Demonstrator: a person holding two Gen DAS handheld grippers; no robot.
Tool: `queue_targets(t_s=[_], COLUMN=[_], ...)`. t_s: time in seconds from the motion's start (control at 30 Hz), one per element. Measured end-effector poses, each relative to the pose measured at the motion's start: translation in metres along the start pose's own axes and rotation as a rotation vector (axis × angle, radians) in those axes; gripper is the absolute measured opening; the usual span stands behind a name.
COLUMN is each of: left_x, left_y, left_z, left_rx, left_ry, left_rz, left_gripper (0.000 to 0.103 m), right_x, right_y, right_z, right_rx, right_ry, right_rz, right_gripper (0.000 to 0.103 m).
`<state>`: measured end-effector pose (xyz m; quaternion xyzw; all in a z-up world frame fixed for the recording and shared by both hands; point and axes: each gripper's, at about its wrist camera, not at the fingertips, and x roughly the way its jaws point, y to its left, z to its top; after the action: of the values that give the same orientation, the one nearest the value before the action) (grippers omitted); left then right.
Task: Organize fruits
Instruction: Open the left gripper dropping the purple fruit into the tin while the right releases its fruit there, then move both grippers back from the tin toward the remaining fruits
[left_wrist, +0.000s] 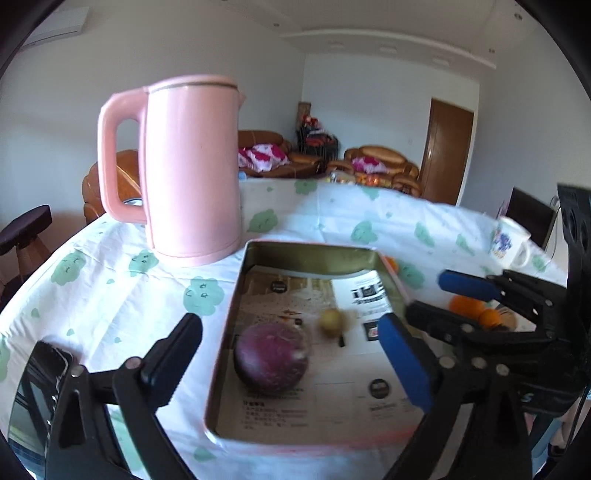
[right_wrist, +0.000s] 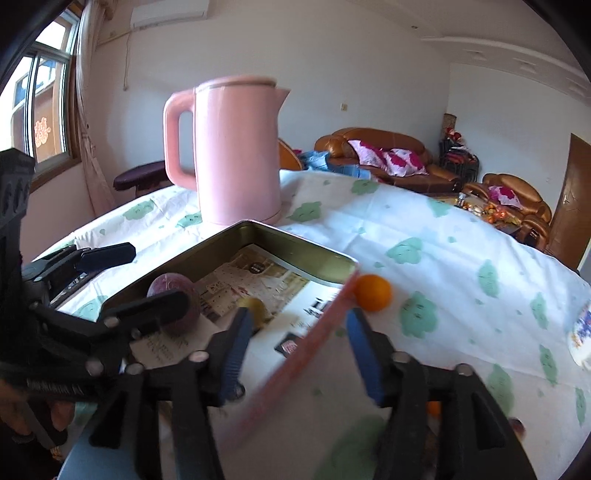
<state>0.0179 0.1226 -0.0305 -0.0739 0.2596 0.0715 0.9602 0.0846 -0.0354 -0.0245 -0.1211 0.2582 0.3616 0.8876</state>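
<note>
While your left gripper (left_wrist: 291, 354) gapes wide around the purple fruit (left_wrist: 271, 357) lying in the tin (left_wrist: 225, 332), your right gripper (right_wrist: 299, 332) released, straddling its rim, small yellow fruit (left_wrist: 331, 322) beside, orange (right_wrist: 373, 292) outside

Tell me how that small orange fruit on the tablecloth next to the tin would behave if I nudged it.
The small orange fruit looks round, so it would probably roll. It rests right beside the tin, whose wall would likely stop it on that side. The other way is open tablecloth, so it might travel further there.
</note>
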Motion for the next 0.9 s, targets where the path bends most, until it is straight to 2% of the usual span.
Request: queue_targets(t_s=[0.2,0.4,0.6,0.9], left_x=[-0.017,-0.016,-0.010,0.000], left_y=[-0.022,-0.064,-0.093,-0.115], left_z=[-0.006,-0.013,-0.019,-0.022], left_rx=[0.019,0.094,0.152,0.197], left_ry=[-0.023,-0.013,0.014,0.061], left_rz=[-0.067,-0.126,-0.145,-0.174], left_gripper=[0.098,0.098,0.098,0.098], right_x=[-0.056,-0.090,-0.092,-0.075], right_y=[-0.032,-0.070,-0.078,-0.073], right_z=[-0.040,-0.087,-0.107,-0.107], right_rx=[0.018,0.121,0.151,0.136], right_ry=[0.003,0.076,0.117,0.174], right_rz=[-0.122,-0.196,-0.162,-0.100], right_gripper=[0.059,0.059,0.059,0.059])
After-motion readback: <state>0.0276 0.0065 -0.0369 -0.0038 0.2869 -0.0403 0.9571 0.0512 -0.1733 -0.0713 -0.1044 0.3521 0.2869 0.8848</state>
